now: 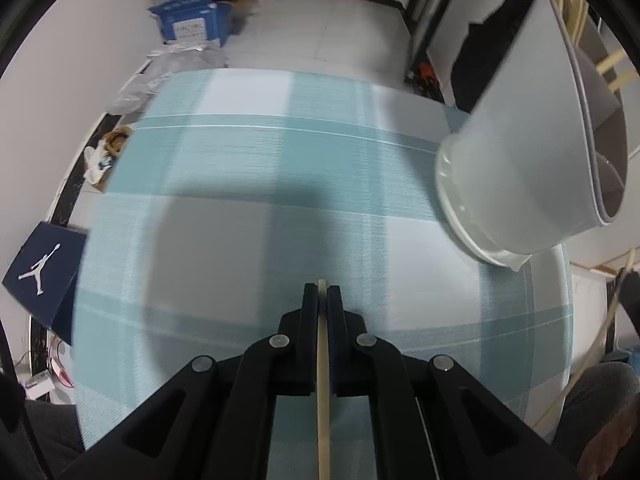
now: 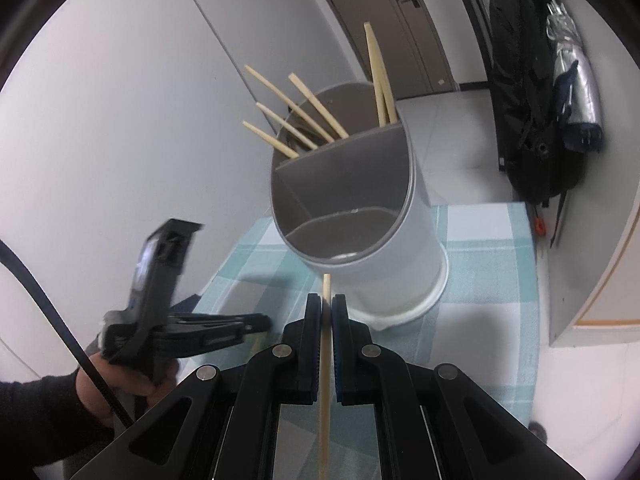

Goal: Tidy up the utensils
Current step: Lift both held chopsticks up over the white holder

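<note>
My left gripper point(image 1: 322, 294) is shut on a pale chopstick point(image 1: 323, 380) that runs back between its jaws, above the teal checked tablecloth point(image 1: 248, 160). The white utensil holder point(image 1: 516, 168) stands at the right in the left wrist view. My right gripper point(image 2: 327, 304) is shut on another chopstick point(image 2: 325, 360), its tip just short of the holder point(image 2: 384, 256). The holder has grey dividers; several chopsticks point(image 2: 296, 116) lean in its far compartments, and the near compartment looks empty. The left gripper point(image 2: 256, 322) shows at the left, held by a hand point(image 2: 104, 388).
The small table's edges point(image 1: 120, 160) drop to a tiled floor with a blue box point(image 1: 192, 20), plastic bags and a dark shoebox point(image 1: 44, 276). A black backpack point(image 2: 528, 92) and a folded umbrella stand by the wall beyond the holder. A white wall is to the left.
</note>
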The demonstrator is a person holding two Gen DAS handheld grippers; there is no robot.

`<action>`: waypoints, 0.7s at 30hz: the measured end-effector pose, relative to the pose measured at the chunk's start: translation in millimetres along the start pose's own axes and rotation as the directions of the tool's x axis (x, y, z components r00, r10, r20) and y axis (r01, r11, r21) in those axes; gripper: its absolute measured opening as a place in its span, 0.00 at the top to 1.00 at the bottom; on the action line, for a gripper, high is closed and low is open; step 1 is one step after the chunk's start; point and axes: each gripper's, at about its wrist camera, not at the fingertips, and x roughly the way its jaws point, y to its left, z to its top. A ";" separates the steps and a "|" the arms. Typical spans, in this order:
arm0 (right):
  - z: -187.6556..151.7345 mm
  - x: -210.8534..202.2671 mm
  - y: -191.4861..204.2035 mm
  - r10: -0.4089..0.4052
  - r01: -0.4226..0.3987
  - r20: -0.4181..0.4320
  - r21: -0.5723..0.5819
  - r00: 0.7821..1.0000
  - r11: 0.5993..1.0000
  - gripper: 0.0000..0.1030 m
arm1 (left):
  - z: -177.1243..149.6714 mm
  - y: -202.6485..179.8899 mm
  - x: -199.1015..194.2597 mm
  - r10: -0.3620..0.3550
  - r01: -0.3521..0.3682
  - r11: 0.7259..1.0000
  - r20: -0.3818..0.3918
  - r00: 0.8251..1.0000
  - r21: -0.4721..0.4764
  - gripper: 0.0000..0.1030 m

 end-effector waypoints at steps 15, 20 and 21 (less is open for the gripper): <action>-13.8 -17.1 45.0 -0.131 0.140 0.084 -0.115 0.988 0.983 0.96 | -12.0 13.7 -74.2 -0.109 0.158 0.979 0.320 0.941 -0.130 1.00; -12.5 -30.0 50.1 -0.164 0.179 0.152 -0.096 0.975 0.979 0.96 | -9.2 23.9 -85.5 -0.127 0.176 0.978 0.357 0.926 -0.108 1.00; -12.7 -33.0 52.1 -0.174 0.191 0.166 -0.095 0.971 0.977 0.96 | -11.4 23.3 -88.4 -0.129 0.175 0.980 0.363 0.923 -0.099 1.00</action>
